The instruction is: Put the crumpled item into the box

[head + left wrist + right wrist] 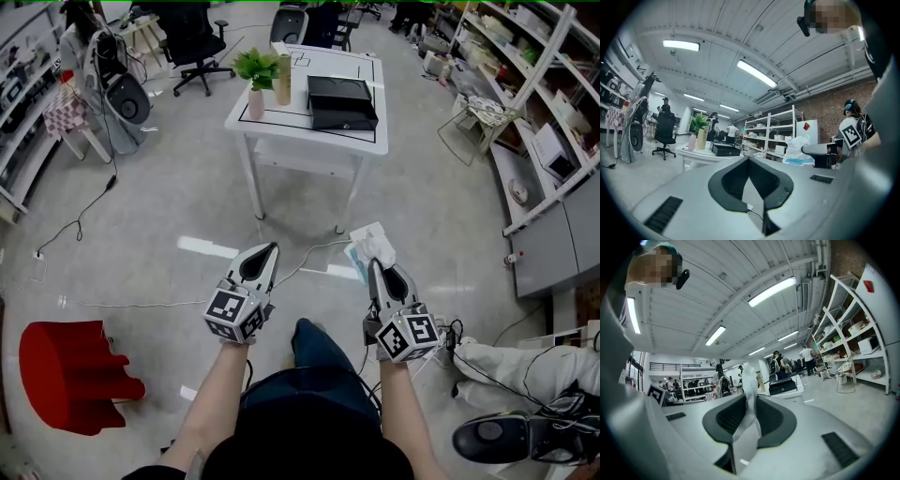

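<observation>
The crumpled item (371,246), a white and pale blue wad, sticks out of my right gripper (376,269), whose jaws are shut on it. In the right gripper view the white wad (748,380) rises from between the dark pads of that gripper (750,403). My left gripper (266,253) is shut and holds nothing; its pads meet in the left gripper view (749,161), where the wad (797,151) shows off to the right. The black box (341,101) stands open-topped on the white table (281,129) well ahead of both grippers, across bare floor.
A potted plant (256,71) and a tan carton stand on the table's left part. A red stool (67,373) is at my lower left. Cables run across the floor (122,302). Shelving (525,84) lines the right side, and an office chair (195,42) stands at the back.
</observation>
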`<state>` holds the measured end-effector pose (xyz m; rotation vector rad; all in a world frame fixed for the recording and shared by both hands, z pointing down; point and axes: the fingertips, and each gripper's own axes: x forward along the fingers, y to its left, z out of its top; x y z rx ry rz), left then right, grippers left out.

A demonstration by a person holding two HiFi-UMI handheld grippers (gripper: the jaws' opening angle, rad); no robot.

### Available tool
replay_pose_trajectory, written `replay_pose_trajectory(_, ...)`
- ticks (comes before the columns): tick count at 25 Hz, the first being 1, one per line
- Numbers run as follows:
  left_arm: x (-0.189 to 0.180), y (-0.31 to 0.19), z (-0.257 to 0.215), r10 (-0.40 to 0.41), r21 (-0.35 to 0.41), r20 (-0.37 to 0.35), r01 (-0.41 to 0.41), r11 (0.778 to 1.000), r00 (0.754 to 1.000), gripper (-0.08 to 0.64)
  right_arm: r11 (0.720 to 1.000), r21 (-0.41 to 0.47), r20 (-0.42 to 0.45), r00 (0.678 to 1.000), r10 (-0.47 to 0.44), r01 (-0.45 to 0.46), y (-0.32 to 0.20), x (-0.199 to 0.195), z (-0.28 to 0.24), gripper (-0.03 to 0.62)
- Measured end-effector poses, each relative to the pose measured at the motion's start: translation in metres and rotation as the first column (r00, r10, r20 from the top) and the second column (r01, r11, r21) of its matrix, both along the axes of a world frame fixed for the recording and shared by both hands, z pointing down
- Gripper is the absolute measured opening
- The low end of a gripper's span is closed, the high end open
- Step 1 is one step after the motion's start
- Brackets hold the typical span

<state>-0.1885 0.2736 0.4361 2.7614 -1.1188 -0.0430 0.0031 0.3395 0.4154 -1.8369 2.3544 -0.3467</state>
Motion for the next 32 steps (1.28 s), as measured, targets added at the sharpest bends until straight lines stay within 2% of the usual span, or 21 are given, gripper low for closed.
replay_pose_trajectory(10,0.022,-0.033,0.010,0.008,-0.026,0.027,-0.007,1.000,1.000,0.002,1.000,-0.027,0.032,0.999,-0.002,0.003,-0.035,0.021,0.013,0.066)
replay_pose_trajectory(14,0.034,-0.065,0.008,0.002,-0.018,0.031,-0.002,1.000,1.000,0.002,1.000,-0.016,0.054,0.999,0.001,-0.001,-0.069,0.038,0.013,0.066)
replay_pose_trajectory(20,0.050,-0.115,-0.005,-0.014,-0.017,-0.009,0.013,1.000,1.000,0.002,1.000,0.003,0.046,0.999,-0.030,0.030,-0.125,0.053,0.005,0.066)
replay_pose_trajectory(32,0.080,-0.199,-0.010,-0.047,-0.005,0.009,0.047,0.999,0.999,0.002,0.998,0.010,0.058,0.996,-0.067,0.067,-0.218,0.085,-0.001,0.066)
